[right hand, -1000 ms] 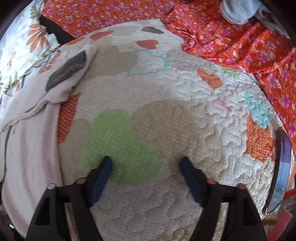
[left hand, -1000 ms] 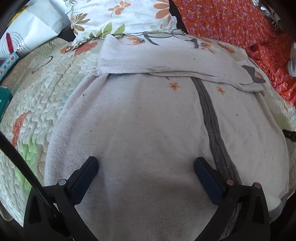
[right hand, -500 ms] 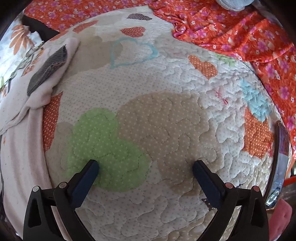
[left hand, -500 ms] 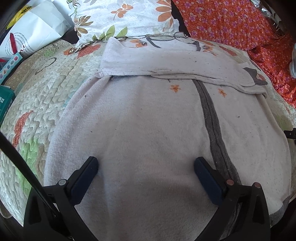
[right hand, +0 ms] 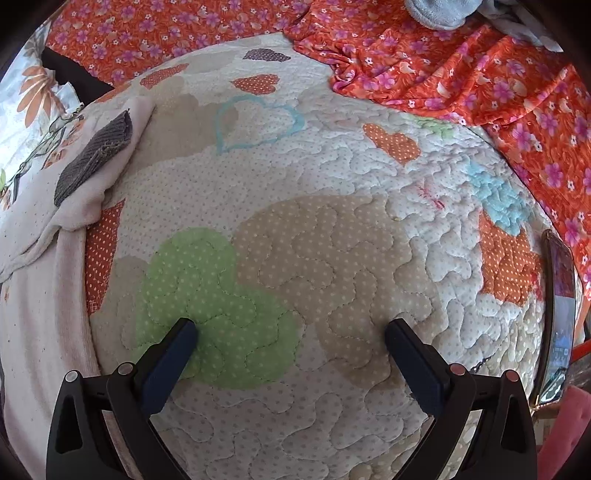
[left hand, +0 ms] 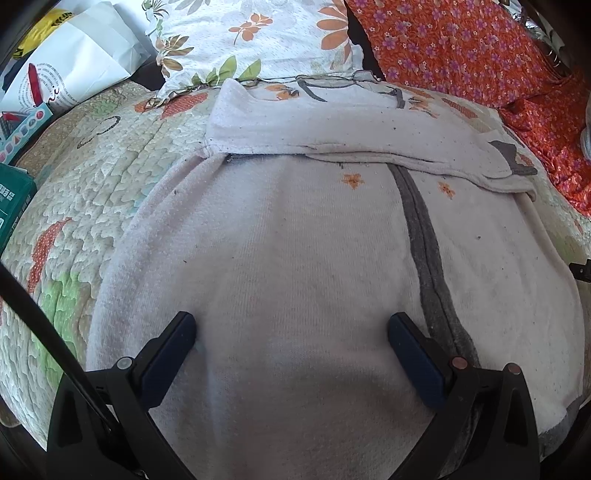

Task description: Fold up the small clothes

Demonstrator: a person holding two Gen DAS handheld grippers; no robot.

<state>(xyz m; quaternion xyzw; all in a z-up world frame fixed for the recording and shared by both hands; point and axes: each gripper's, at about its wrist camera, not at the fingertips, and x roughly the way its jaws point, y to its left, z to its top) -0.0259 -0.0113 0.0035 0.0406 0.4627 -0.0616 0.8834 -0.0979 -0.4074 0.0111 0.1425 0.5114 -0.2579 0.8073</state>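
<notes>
Both grippers, left (left hand: 291,332) and right (right hand: 290,330), hover spread and empty; next, pinch the white terry garment's (left hand: 295,240) near hem evenly.

- A bed covered by a quilted bedspread (right hand: 332,258), cream with dotted patches: green and beige blobs, orange hearts, a blue heart outline.
- A white fleece garment (left hand: 295,277) with a grey stripe and small orange flowers lies flat on the bedspread; its sleeve (left hand: 351,136) is folded across the upper part, the grey cuff (right hand: 96,158) toward the bed's right side.
- A floral pillow (left hand: 258,33) sits at the far edge, behind the garment.
- An orange floral cloth (right hand: 480,74) lies rumpled along the far right edge.
- A phone (right hand: 559,317) lies at the right edge.
- A white paper bag (left hand: 74,70) and a green box (left hand: 13,199) sit at the left edge.
</notes>
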